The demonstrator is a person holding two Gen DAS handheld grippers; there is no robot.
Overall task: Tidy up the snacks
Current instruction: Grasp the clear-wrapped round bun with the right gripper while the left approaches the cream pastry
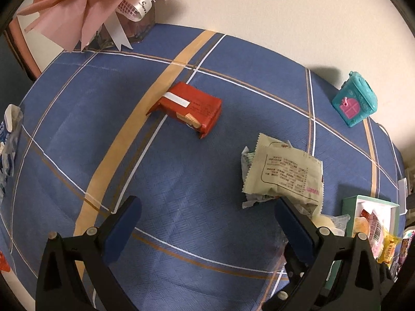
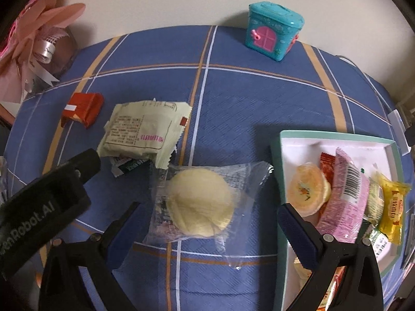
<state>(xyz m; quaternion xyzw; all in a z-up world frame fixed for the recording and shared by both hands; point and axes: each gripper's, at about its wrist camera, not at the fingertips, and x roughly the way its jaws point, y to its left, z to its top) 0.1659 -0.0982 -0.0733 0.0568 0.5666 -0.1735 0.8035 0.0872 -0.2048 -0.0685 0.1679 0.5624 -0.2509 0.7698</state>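
Snacks lie scattered over a blue plaid cloth (image 1: 181, 181) that covers the surface, and some already sit in a white box with a pale green rim (image 2: 334, 136) at the right. In that box a round orange jelly cup (image 2: 307, 193), a pink wrapped bar with a barcode (image 2: 346, 197), a small red packet (image 2: 327, 162) and a yellow packet (image 2: 393, 208) crowd together, touching one another. Just left of the box, on the cloth, a pale round pastry in a clear wrapper (image 2: 199, 202) lies between the two fingers of the right claw (image 2: 210, 223) — its jaws stand wide apart and hold nothing, one finger on each side of the wrapper. Beyond the pastry a cream packet with printed text (image 2: 145, 132) rests on top of a smaller green-and-white wrapper (image 2: 129, 167), and a red wafer packet (image 1: 188, 108) lies well apart from them, farther left on a tan stripe of the cloth. The left claw (image 1: 207, 212) hovers over bare cloth near the cream packet, jaws likewise spread wide and empty; its black body shows at the left edge of the right wrist view. At the far edge of the surface, against the wall, stands a teal toy house with a pink door (image 2: 272, 31), and a pink paper-wrapped bouquet with white ribbon (image 1: 103, 5) occupies the far left corner.
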